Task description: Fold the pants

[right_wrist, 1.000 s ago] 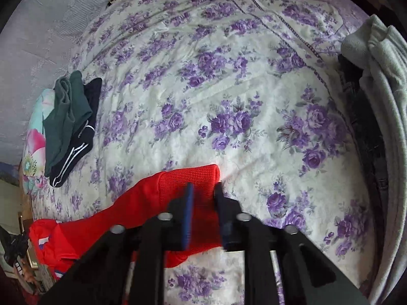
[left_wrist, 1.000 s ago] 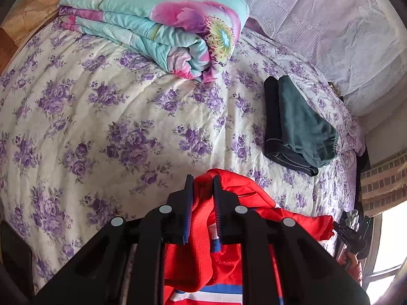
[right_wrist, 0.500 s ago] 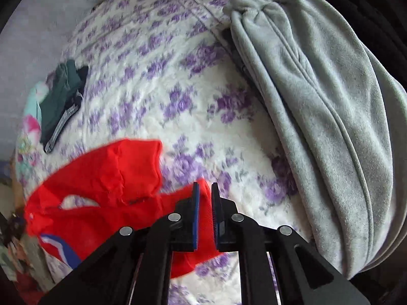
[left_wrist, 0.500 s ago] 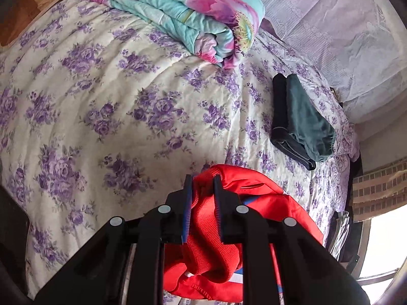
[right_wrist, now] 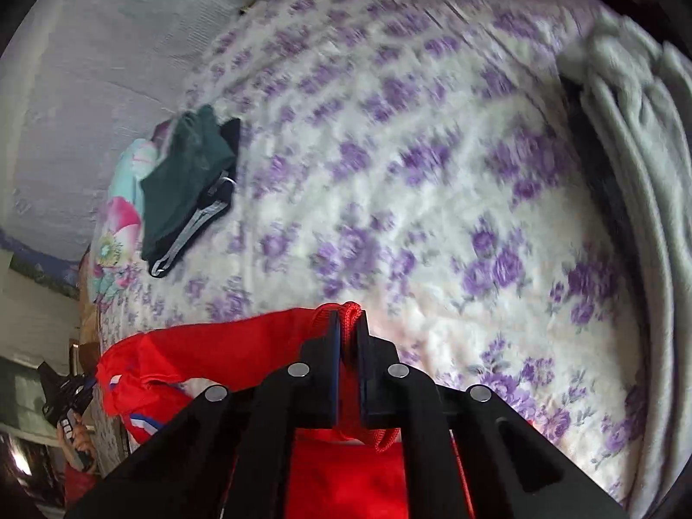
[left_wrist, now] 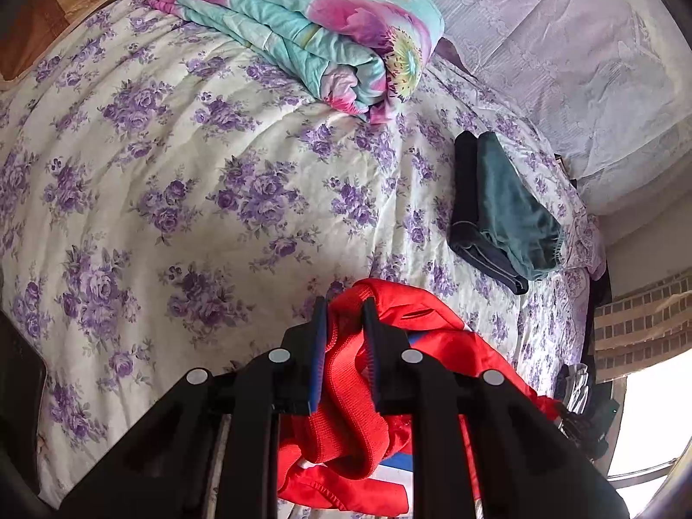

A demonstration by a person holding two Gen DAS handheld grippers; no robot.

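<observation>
Red pants (left_wrist: 415, 337) are held at both ends above the bed (left_wrist: 181, 199), and they hang between the two tools. The left hand-held gripper (left_wrist: 344, 320) has its jaws narrow and clamped on a thick ribbed band of the red cloth, which bunches and loops down behind the pads. The right hand-held gripper (right_wrist: 346, 328) is almost fully closed and pinches a ribbed red edge with a cord; its jaws have just been closing on this cloth. From the right tool the red fabric stretches away to the left and sags toward the bed edge.

Ahead of the left tool, to the right, lies a folded pile of dark green and black clothes (left_wrist: 501, 207), and further ahead a folded flowered quilt (left_wrist: 328, 34). To the right of the right tool lies a grey fleece garment (right_wrist: 640, 199).

I think the step now is to spread the pants before the first fold. To do it well, both tools should pull apart gently until the cloth is flat and not twisted, then lower it onto the open part of the bed in front, away from the other clothes. Both grips are on bunched cloth, so a sudden pull could let an edge slip out.
</observation>
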